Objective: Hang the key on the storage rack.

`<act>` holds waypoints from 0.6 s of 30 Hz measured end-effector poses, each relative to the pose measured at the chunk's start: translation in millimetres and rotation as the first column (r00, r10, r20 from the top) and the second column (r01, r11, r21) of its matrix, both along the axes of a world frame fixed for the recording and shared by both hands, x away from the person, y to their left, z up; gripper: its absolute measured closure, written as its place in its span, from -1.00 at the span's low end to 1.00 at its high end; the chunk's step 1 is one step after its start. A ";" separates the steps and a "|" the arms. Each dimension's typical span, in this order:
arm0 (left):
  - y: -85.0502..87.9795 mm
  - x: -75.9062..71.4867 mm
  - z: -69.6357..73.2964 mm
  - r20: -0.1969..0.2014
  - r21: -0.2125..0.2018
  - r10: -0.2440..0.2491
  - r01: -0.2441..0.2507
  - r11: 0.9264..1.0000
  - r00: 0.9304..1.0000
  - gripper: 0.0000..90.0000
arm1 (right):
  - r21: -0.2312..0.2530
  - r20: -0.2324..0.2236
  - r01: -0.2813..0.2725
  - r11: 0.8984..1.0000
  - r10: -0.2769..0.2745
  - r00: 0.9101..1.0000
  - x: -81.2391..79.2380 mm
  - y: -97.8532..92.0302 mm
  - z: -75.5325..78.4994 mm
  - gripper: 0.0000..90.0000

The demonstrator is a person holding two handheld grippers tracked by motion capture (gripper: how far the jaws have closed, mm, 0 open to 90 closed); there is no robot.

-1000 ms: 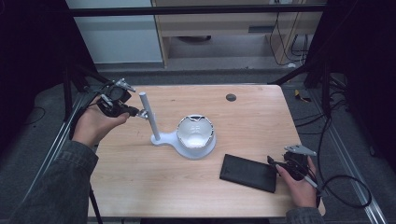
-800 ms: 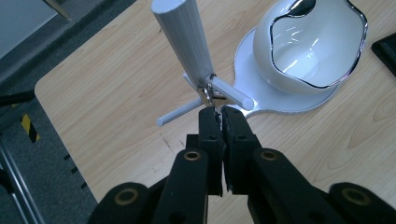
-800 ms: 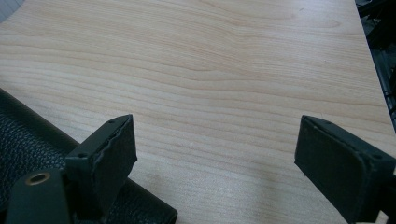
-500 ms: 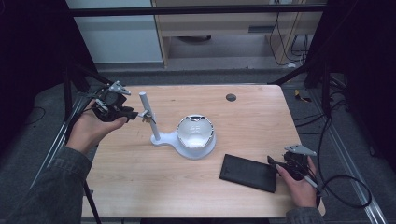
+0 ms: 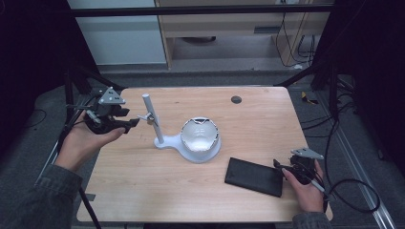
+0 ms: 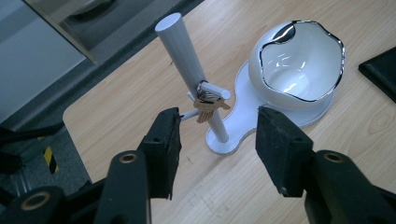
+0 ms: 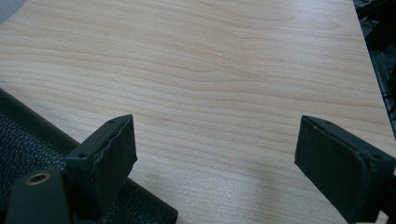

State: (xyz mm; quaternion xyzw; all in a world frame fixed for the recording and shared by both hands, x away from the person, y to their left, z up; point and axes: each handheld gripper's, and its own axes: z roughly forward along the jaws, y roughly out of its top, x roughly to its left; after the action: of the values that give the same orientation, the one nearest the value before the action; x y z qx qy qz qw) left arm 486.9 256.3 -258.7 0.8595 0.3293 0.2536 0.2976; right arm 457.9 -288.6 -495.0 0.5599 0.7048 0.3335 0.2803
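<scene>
High view, left gripper [image 5: 128, 123]: held at the table's left edge, just left of the stand, jaws pointing right toward the keys; nothing is seen between them.
High view, keys [image 5: 146, 118]: hung on a short peg of the white post [image 5: 152, 118], which is raised from the left end of the white stand base [image 5: 168, 142].
High view, white bowl [image 5: 200, 134]: seated on the right part of the base, near the table's middle.
High view, surroundings: a black flat case [image 5: 254, 176] is laid near right on the wooden table [image 5: 143, 191]; a dark round hole cover [image 5: 236, 99] is set far right of centre.
High view, right gripper [image 5: 281, 165]: held at the near right edge, just beside the case's right end.
Left gripper view, tool: the jaws have just been opening and are spread apart, with nothing pinched.
Left gripper view, keys [image 6: 208, 105]: seen beyond the gap, hanging on the peg against the post [image 6: 186, 60], apart from both pads.
Left gripper view, obstacles: the bowl [image 6: 299, 60] is placed right of the post, and the case's corner [image 6: 380, 70] is seen at the far right.
Right gripper view, tool: the jaws are spread wide over bare wood [image 7: 224, 70].
Right gripper view, case [image 7: 28, 140]: its edge is found under the left jaw; contact cannot be told.
</scene>
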 end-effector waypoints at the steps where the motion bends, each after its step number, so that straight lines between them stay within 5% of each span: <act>1: 0.0 -3.4 0.4 0.006 -0.001 -0.005 0.005 1.000 1.000 0.08 | -0.001 -0.001 0.000 1.000 0.000 1.000 -0.1 0.1 0.0 -0.72; 8: -1.9 -24.5 -3.9 0.027 -0.009 -0.024 0.025 1.000 0.999 -0.22 | 0.003 -0.001 0.001 1.000 -0.001 1.000 -1.0 0.6 0.8 -0.73; 18: -4.1 -57.0 -22.1 0.048 -0.077 -0.048 0.052 0.996 0.998 -0.58 | 0.014 0.037 -0.005 1.000 0.005 0.999 -9.5 3.3 8.9 -0.77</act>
State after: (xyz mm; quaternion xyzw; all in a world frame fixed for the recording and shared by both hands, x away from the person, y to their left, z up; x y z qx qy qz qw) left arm 430.0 252.2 -280.8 0.8491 0.3103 0.2526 0.3450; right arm 448.3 -285.3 -486.1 0.5540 0.6985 0.3495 0.2883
